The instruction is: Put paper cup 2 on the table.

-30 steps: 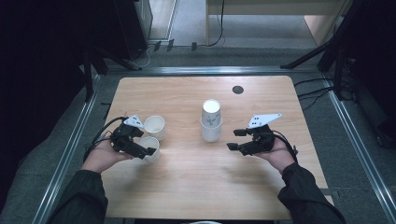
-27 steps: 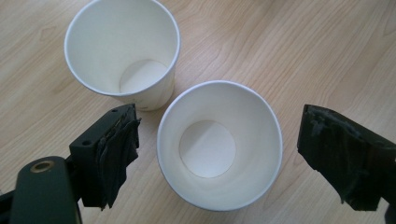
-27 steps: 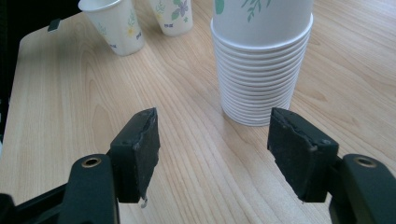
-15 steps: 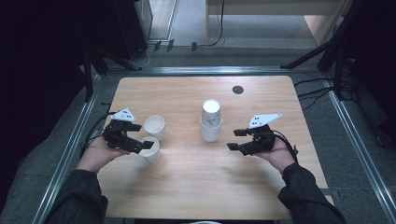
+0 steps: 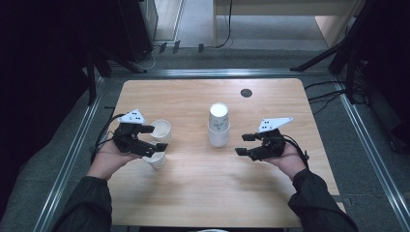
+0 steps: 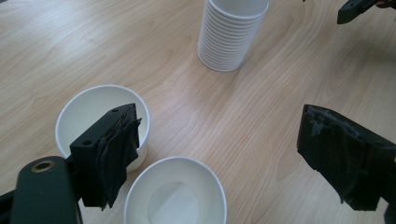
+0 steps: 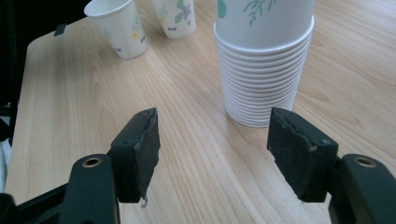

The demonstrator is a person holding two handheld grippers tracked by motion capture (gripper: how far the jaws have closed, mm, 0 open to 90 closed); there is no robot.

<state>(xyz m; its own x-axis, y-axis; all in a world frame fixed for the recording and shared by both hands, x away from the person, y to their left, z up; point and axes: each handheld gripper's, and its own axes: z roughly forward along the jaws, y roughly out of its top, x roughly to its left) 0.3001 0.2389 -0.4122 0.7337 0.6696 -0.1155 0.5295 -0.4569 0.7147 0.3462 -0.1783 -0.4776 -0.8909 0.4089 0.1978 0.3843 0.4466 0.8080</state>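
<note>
two single paper cups (image 6: 175, 196) upright at table's left, apart from central cup stack (image 5: 218, 124), apparently dealt off it. left gripper (image 5: 153, 137) over them, jaws apart, nothing held. right gripper (image 5: 244, 144) open, empty, facing stack, likely for next cup.

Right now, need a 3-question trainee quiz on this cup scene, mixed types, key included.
1. How many single paper cups stand apart from the cup stack on the table?
2. True or false: the right gripper is clamped on the cup stack.
3. The left gripper hangs above: A) the cup stack, B) the two single cups, C) the dark disc.

Key:
1. Two: the far cup and the near cup, both upright and empty.
2. False; its jaws are open, short of the stack.
3. B
</note>
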